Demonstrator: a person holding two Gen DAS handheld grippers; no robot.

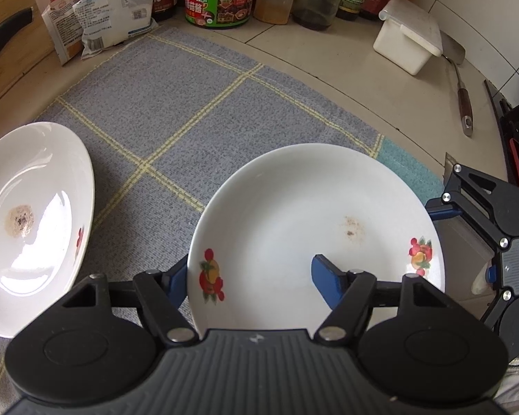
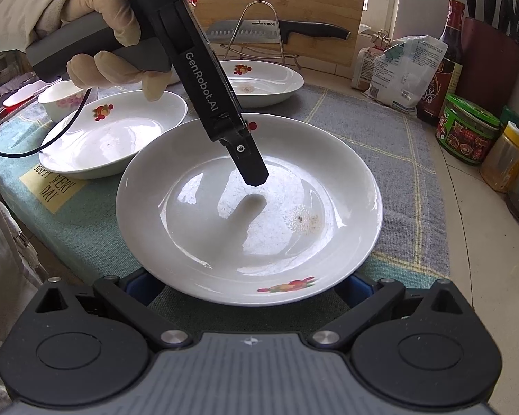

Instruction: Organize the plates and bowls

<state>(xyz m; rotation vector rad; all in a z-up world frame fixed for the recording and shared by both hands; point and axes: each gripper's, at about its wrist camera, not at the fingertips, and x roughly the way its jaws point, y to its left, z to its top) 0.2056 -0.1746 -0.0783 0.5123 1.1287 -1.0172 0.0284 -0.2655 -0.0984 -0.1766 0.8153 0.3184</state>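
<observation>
Left wrist view: the left claw (image 1: 252, 276) straddles the near rim of a white plate (image 1: 294, 207) with fruit decals, one blue finger (image 1: 325, 283) inside the dish, the other outside the rim; whether the pads press the rim cannot be told. A second plate (image 1: 31, 214) lies left on the checked cloth (image 1: 190, 103). Right wrist view adds a gloved hand (image 2: 110, 34) holding that claw, two more plates (image 2: 114, 135) (image 2: 266, 83) and a small bowl (image 2: 60, 103) near the desk's far edge. The right claw (image 2: 249, 294) stands open, its fingers either side of the plate's near rim.
</observation>
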